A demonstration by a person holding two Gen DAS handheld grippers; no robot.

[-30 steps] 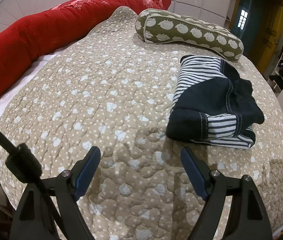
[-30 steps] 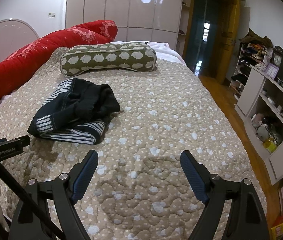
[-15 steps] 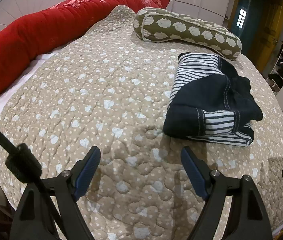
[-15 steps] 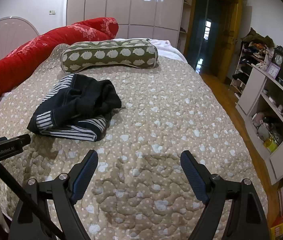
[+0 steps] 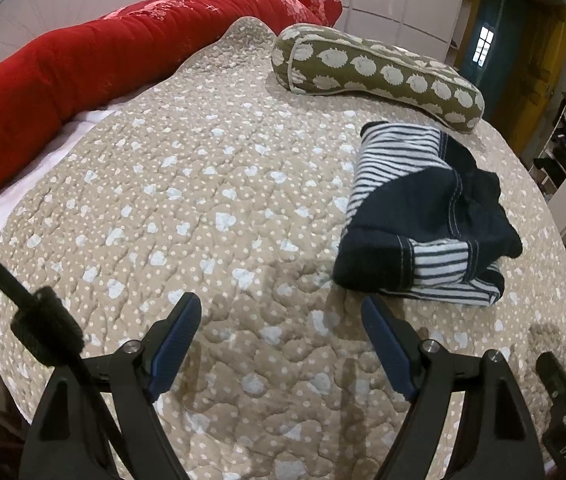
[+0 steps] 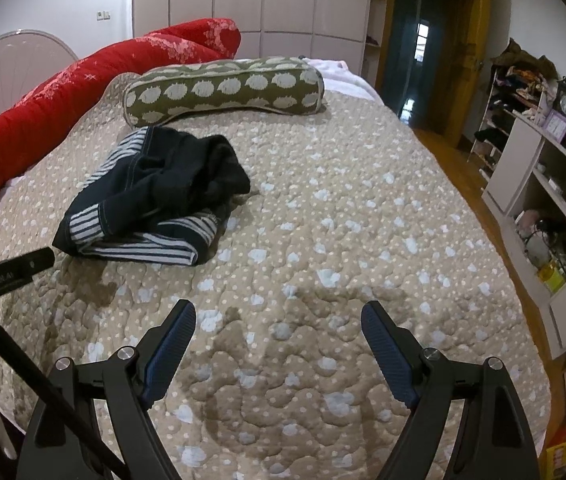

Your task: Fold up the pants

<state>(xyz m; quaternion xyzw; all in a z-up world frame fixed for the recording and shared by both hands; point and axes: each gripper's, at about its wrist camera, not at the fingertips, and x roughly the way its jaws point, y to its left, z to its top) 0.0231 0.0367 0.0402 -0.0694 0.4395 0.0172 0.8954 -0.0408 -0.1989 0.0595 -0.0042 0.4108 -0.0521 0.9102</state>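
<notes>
across the left wrist view, the beige quilted bed (image 5: 203, 184) fills most of the frame. at the right of centre lie the pants (image 5: 423, 220), a bunched navy and striped heap resting on the quilt. along the bottom edge the left gripper (image 5: 281, 320) shows its jaws spread wide apart with nothing between them, its right fingertip near the near corner of the pants but not touching. a long red bolster (image 5: 103, 72) curves along the upper left, and an olive patterned pillow (image 5: 375, 68) sits at the upper centre, just beyond the pants.

across the right wrist view, the pants (image 6: 155, 196) lie at the left of centre on the bed (image 6: 343, 220), below the olive patterned pillow (image 6: 223, 88). at the bottom the right gripper (image 6: 279, 320) hangs over bare quilt, jaws wide apart and empty, well apart from the pants. the red bolster (image 6: 95, 80) runs along the upper left. white shelving (image 6: 543, 184) stands at the right edge.
</notes>
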